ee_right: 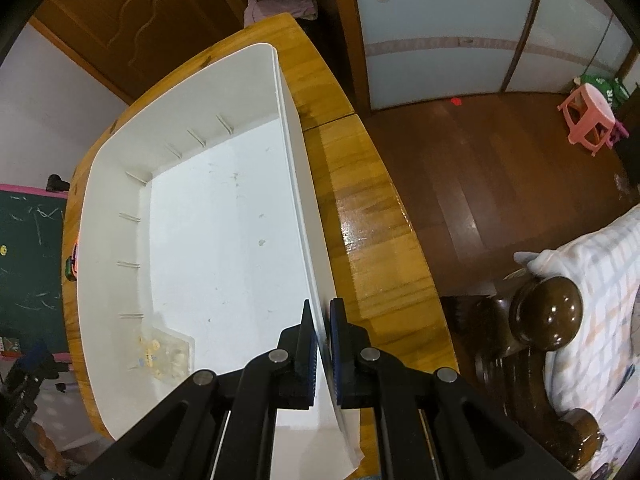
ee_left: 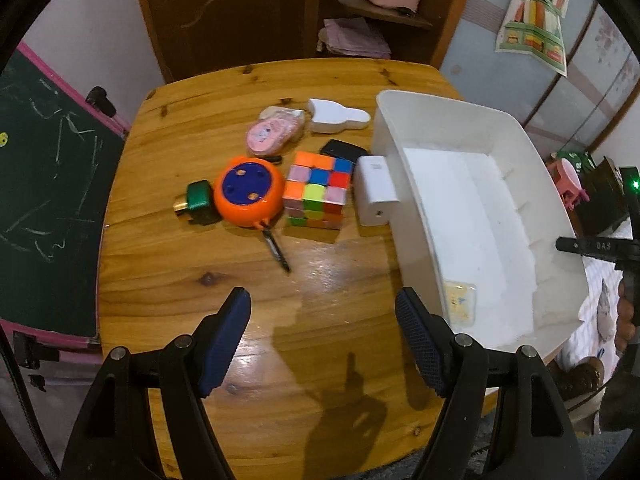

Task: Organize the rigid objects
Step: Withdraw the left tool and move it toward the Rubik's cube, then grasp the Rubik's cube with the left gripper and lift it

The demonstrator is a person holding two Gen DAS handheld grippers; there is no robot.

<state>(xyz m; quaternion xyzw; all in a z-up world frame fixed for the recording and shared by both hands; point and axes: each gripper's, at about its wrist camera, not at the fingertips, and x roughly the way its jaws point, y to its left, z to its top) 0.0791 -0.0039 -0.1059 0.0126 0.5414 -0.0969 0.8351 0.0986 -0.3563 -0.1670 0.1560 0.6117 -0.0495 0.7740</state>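
A white plastic bin [ee_left: 416, 200] stands on the right side of the wooden table [ee_left: 180, 264]. A small clear packet [ee_left: 460, 304] lies in its near corner. My right gripper [ee_right: 323, 312] is shut on the bin's right wall [ee_right: 296, 168], one pad on each side. Left of the bin sits a cluster: a colour cube [ee_left: 318, 190], a white charger block [ee_left: 374, 190], an orange and blue round toy [ee_left: 248, 190], a green bottle [ee_left: 196, 200], a pink case [ee_left: 272, 132], a white bottle-shaped piece [ee_left: 336, 116], a black pen [ee_left: 276, 250]. My left gripper [ee_left: 323, 312] hangs open over bare wood in front of them.
A dark flat object [ee_left: 342, 150] lies behind the cube. A green chalkboard [ee_left: 44, 200] leans at the table's left. A wooden cabinet [ee_left: 224, 12] stands behind. A pink stool [ee_right: 590, 118] and a bed with a carved wooden post [ee_right: 548, 312] are on the right.
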